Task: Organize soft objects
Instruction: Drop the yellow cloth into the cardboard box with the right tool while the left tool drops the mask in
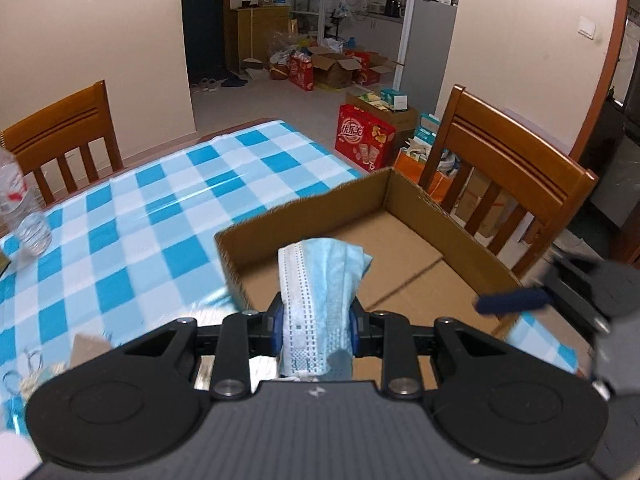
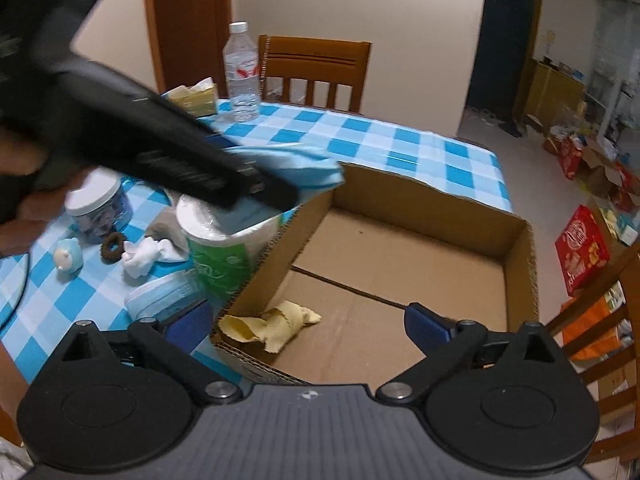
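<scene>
Face mask (image 1: 316,300), pale blue and crumpled, stands long-axis upright in my left gripper (image 1: 316,326), clamped tight, near the cardboard box (image 1: 304,208). My right gripper (image 2: 308,320) gapes wide over a yellow cloth (image 2: 272,322).

Counts, table and around it:
- cardboard box (image 2: 516,248): one
- blue face masks: two, one (image 1: 320,284) between gripper pads, one (image 2: 168,294) lying on the cloth
- yellow cloth (image 2: 276,324): one, inside the box
- water bottle (image 2: 241,76): one
- wooden chairs: two, (image 1: 68,128) and (image 1: 508,172)
- paper roll in green wrap (image 2: 222,256): one
- round tin (image 2: 100,210): one
- dark ring-shaped band (image 2: 114,248): one
- white crumpled cloth (image 2: 144,256): one
- small pale-blue figure (image 2: 68,258): one
- grippers: two, left (image 1: 318,326) and right (image 2: 308,326)
</scene>
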Demonstrator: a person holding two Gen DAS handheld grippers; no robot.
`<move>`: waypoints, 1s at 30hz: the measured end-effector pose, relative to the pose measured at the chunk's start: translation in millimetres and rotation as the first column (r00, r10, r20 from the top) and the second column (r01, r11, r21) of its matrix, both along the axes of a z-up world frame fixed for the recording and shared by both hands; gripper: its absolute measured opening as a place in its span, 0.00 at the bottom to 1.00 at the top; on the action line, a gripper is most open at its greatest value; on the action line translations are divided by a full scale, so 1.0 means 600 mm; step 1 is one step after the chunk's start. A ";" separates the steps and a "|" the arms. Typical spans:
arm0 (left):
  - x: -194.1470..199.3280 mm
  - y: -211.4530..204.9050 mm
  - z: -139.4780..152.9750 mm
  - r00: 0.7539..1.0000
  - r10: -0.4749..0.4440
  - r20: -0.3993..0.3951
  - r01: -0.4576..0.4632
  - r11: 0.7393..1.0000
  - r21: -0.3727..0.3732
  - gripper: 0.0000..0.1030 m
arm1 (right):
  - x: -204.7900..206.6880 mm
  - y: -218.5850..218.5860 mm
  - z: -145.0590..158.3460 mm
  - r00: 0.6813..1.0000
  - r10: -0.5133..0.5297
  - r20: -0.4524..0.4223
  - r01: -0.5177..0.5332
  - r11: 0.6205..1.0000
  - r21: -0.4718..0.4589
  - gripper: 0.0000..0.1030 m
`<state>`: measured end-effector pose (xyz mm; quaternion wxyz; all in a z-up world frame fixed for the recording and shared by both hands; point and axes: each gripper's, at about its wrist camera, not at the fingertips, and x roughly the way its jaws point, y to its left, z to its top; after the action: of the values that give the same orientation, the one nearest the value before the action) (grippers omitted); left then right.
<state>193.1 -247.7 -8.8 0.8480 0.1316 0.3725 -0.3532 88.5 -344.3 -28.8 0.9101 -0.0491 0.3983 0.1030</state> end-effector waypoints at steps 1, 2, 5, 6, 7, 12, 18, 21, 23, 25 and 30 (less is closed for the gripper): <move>0.007 -0.011 -0.002 1.000 0.002 0.005 -0.002 1.000 0.004 0.32 | -0.002 -0.003 0.000 1.000 -0.011 0.000 0.011 1.000 -0.001 1.00; 0.015 -0.019 -0.005 1.000 0.007 0.010 -0.007 1.000 0.004 0.36 | -0.003 -0.008 0.000 1.000 -0.020 0.004 0.020 1.000 -0.002 1.00; 0.029 -0.032 -0.012 0.999 0.034 0.024 -0.034 0.999 0.006 0.82 | -0.008 -0.017 0.001 0.999 -0.043 0.007 0.043 0.999 -0.006 1.00; 0.029 -0.032 -0.012 0.998 0.045 0.037 -0.045 0.999 -0.001 0.88 | -0.009 -0.019 0.000 0.999 -0.049 0.006 0.049 0.999 -0.012 1.00; 0.028 -0.030 -0.010 0.997 0.052 0.050 -0.052 0.999 -0.008 0.88 | -0.010 -0.020 0.000 0.998 -0.057 0.007 0.057 0.998 -0.023 1.00; 0.016 -0.022 -0.003 0.997 0.053 0.057 -0.053 0.998 -0.016 0.93 | -0.013 -0.022 -0.003 0.998 -0.067 0.005 0.067 0.997 -0.048 1.00; -0.013 -0.003 0.013 0.994 0.061 0.093 -0.059 0.998 -0.025 0.98 | -0.011 -0.017 -0.001 0.998 -0.062 0.000 0.062 0.997 -0.046 1.00; -0.028 0.007 0.019 0.991 0.077 0.107 -0.075 0.997 -0.022 0.99 | -0.011 -0.011 0.001 0.998 -0.062 0.006 0.062 0.996 -0.057 1.00; -0.039 0.015 0.022 0.990 0.087 0.112 -0.086 0.996 -0.019 0.99 | -0.013 -0.007 0.002 0.998 -0.057 0.011 0.058 0.996 -0.067 1.00; -0.049 0.026 0.024 0.990 0.099 0.102 -0.097 0.995 -0.027 0.99 | -0.015 -0.003 0.004 0.999 -0.051 0.009 0.051 0.996 -0.069 1.00; -0.081 0.060 0.028 0.986 0.134 0.100 -0.130 0.990 -0.044 0.99 | -0.024 0.007 0.008 0.999 -0.039 0.012 0.040 0.997 -0.070 1.00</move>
<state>144.4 -211.4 7.7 0.8900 0.1086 0.3296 -0.2959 74.3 -340.3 -24.0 0.9117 -0.0739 0.3978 0.0708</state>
